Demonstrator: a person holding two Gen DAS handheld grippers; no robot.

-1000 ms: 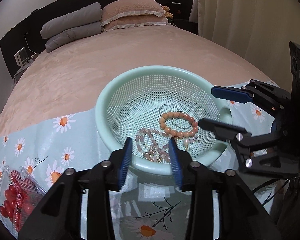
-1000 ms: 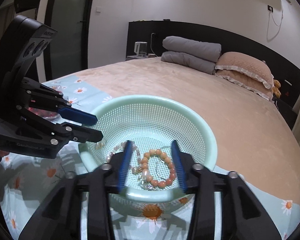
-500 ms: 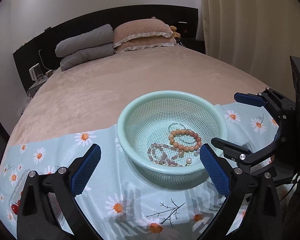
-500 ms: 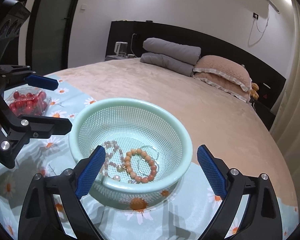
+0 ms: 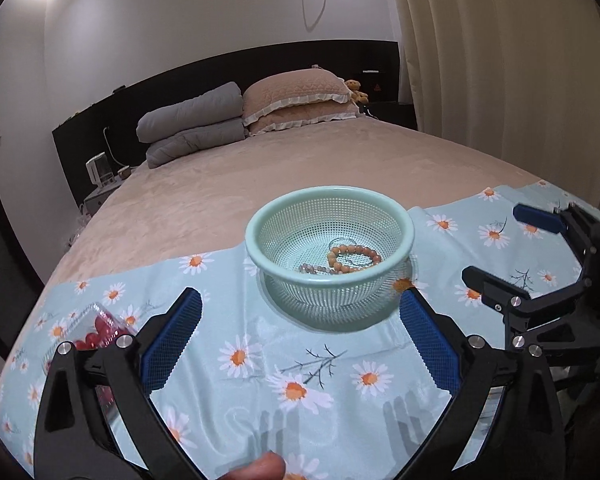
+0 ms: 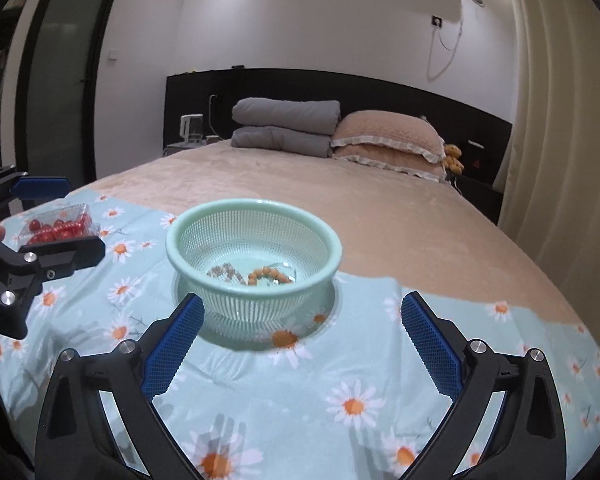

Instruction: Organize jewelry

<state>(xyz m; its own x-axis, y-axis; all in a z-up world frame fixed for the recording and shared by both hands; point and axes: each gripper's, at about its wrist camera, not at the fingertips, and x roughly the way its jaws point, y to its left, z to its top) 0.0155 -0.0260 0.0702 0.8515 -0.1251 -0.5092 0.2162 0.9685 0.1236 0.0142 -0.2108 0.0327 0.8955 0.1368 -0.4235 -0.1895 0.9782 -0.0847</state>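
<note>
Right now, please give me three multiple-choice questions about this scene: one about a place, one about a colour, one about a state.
1. Where is the orange bracelet?
A. in the basket
B. on the cloth
C. on the pillows

2. What colour is the basket?
A. red
B. mint green
C. black

3. How are the two claws?
A. both shut
B. only the left open
C. both open

Answers:
1 A: the beads lie on the mesh bottom, beside a paler bead strand.
2 B: its rim and mesh are pale green in both views.
3 C: the left claw and the right claw each have their blue pads wide apart and hold nothing.
</note>
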